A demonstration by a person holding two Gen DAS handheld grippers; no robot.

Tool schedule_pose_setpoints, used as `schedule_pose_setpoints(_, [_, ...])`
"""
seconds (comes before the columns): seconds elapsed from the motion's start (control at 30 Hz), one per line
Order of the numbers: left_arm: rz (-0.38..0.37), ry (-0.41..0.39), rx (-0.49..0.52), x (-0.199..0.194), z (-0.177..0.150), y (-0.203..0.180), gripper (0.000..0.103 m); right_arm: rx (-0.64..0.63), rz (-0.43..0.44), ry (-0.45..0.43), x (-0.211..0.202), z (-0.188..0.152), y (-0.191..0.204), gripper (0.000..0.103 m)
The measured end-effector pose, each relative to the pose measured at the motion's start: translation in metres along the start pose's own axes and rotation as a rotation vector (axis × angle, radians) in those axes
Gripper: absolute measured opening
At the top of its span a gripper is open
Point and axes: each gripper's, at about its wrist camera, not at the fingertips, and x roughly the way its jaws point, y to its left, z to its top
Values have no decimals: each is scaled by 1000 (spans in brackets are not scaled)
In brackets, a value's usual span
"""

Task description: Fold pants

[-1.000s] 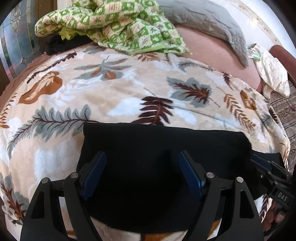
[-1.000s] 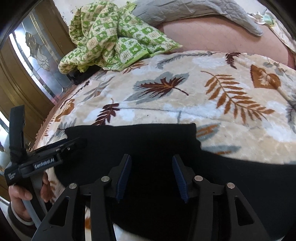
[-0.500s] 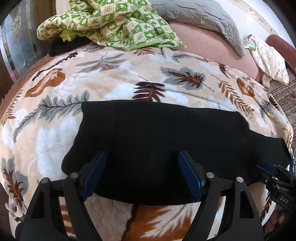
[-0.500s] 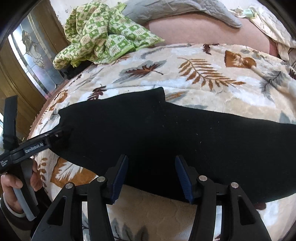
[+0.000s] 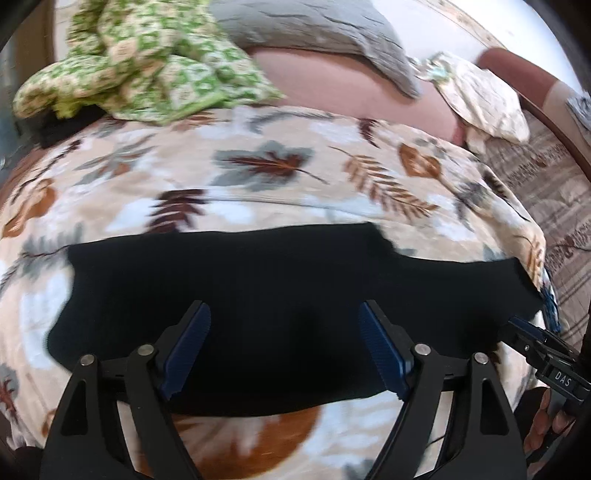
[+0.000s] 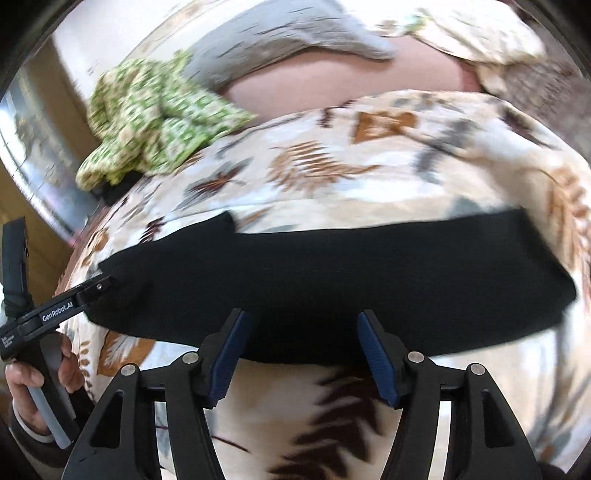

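Black pants [image 5: 280, 295] lie flat across a leaf-print blanket [image 5: 258, 177] on a bed, stretched left to right; they also show in the right wrist view [image 6: 351, 273]. My left gripper [image 5: 284, 343] is open and empty, hovering over the near edge of the pants. My right gripper [image 6: 304, 354] is open and empty, just in front of the pants' near edge. The right gripper shows at the right edge of the left wrist view [image 5: 532, 339], the left gripper at the left of the right wrist view [image 6: 99, 286], by the pants' left end.
A crumpled green-patterned cloth [image 5: 140, 70] and a grey pillow [image 5: 314, 33] lie at the far side of the bed. A cream pillow [image 5: 480, 96] sits far right. The bed's right edge [image 5: 543, 258] drops to a striped surface.
Both grippers have pulled back toward me and away from the pants, so more blanket shows in front. The right gripper's jaws have opened wider. The pants lie still.
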Motion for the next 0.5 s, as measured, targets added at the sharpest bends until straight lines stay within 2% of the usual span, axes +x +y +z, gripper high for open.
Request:
schedule_pose_setpoints(0.3, [-178, 90, 172, 33, 17, -97, 83, 253, -138, -33, -35, -12, -92, 69])
schedule_pose_setpoints(0.43, [-257, 105, 257, 42, 30, -143, 83, 338, -157, -39, -35, -16, -123, 69])
schedule_pose_setpoints(0.5, [-278, 104, 303, 49, 36, -167, 83, 386, -131, -38, -32, -17, -134, 69])
